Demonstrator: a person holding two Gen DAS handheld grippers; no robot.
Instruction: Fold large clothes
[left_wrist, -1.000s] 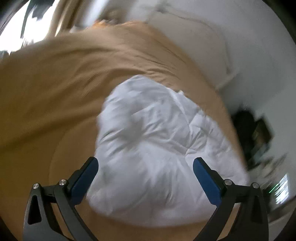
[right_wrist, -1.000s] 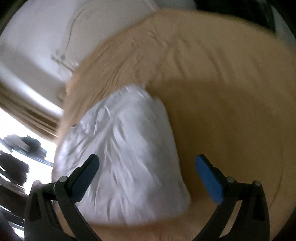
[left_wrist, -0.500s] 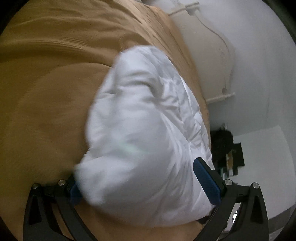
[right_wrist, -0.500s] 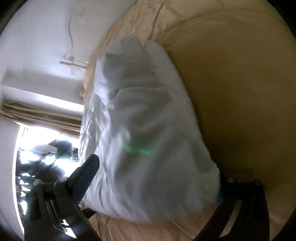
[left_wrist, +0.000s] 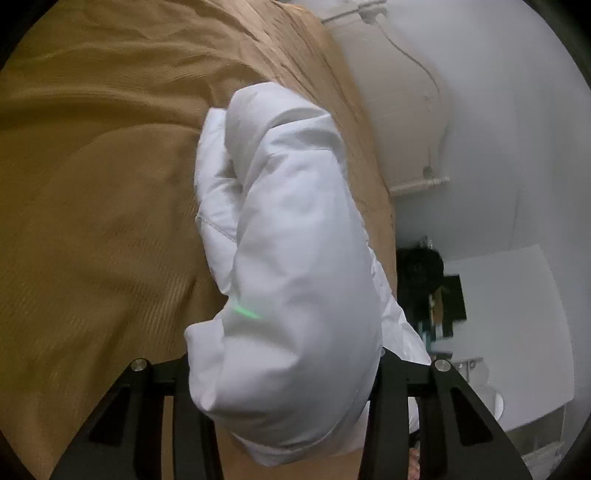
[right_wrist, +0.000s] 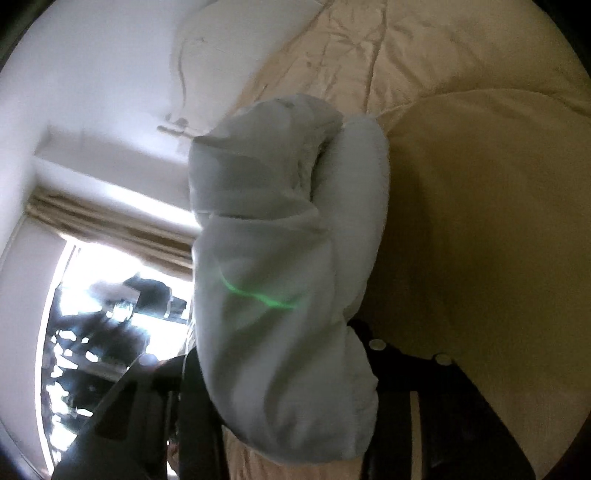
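Observation:
A white puffy padded garment (left_wrist: 295, 266) lies folded into a thick bundle on a tan bedspread (left_wrist: 92, 184). In the left wrist view its near end fills the space between the fingers of my left gripper (left_wrist: 284, 373), which is shut on it; the fingertips are hidden by the fabric. In the right wrist view the same garment (right_wrist: 273, 258) is bunched between the fingers of my right gripper (right_wrist: 280, 365), also shut on it. A green light streak crosses the fabric in both views.
The bedspread (right_wrist: 480, 221) spreads out beside the garment. A white wall (left_wrist: 480, 110) with a cable runs along the bed's far edge. Dark items (left_wrist: 421, 273) stand by the wall. A bright window (right_wrist: 110, 295) with curtains is at the left.
Both grippers came down onto the white garment and closed on its near edge. The garment went from lying flat to a raised, bunched bundle between the fingers.

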